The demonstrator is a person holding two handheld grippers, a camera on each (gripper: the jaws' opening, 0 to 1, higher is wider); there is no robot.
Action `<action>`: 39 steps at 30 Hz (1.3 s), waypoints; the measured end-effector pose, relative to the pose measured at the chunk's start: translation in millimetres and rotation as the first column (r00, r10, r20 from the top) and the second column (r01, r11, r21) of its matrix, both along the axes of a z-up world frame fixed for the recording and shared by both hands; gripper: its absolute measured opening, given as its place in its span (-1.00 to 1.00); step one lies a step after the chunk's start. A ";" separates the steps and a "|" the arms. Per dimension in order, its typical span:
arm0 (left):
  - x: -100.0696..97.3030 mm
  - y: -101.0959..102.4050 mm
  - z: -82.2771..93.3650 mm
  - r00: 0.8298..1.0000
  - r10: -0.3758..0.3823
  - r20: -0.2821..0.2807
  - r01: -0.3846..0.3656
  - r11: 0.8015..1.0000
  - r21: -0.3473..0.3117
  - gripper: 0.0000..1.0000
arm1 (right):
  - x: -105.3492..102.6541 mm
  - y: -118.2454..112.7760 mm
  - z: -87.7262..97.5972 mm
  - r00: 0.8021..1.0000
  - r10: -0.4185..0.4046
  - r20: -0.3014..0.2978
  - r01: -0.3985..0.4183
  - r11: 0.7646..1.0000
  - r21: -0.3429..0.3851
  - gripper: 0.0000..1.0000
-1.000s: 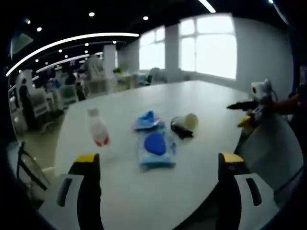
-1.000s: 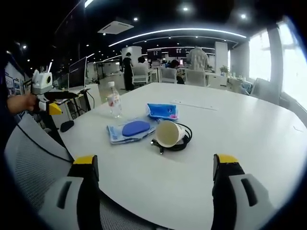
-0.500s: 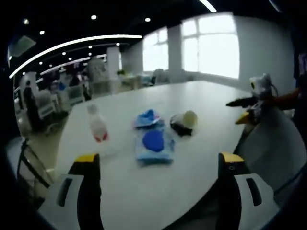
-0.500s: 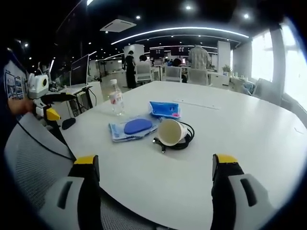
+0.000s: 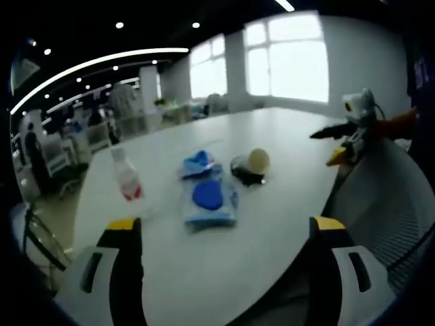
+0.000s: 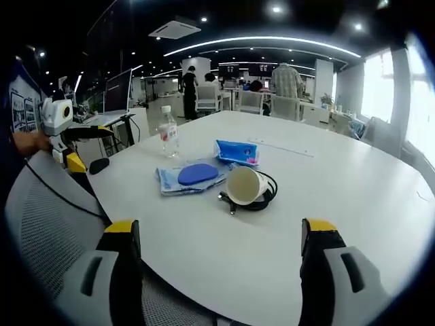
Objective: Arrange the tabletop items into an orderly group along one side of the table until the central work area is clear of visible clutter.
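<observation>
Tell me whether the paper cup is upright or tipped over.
Tipped over: the paper cup lies on its side on the black cable, its open mouth facing the right gripper view.

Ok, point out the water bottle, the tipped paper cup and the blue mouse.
water bottle [image 6: 168, 138], right gripper view, label band
paper cup [image 6: 243, 185], right gripper view, open mouth
blue mouse [image 6: 197, 174], right gripper view, top shell

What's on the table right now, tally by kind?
Plastic water bottle: 1
Paper cup, lying on its side: 1
Coiled black cable under the cup: 1
Blue packets: 2, the far packet and the near packet
Blue oval object on the near packet: 1
Total: 6
</observation>
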State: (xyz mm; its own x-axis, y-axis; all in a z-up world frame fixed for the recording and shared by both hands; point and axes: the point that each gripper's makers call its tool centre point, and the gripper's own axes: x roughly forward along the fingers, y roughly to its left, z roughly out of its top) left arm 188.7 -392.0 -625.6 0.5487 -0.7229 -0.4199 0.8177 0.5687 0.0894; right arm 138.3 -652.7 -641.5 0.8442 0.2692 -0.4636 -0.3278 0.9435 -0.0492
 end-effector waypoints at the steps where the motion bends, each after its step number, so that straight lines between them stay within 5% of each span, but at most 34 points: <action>1: -0.7 0.2 -1.9 1.000 -0.015 0.008 0.015 1.000 0.012 0.99 | 0.4 1.4 1.2 1.000 0.013 0.004 -0.013 1.000 -0.009 0.98; 21: 3.6 9.4 -12.3 1.000 0.005 -0.023 -0.005 1.000 0.001 0.99 | 25.4 -9.0 24.7 0.987 0.157 -0.016 -0.158 0.975 -0.158 0.92; 39: 1.5 6.9 -12.2 1.000 0.007 -0.019 -0.006 1.000 0.021 0.97 | 91.1 -16.3 84.4 0.939 0.336 0.080 -0.296 0.903 -0.312 0.88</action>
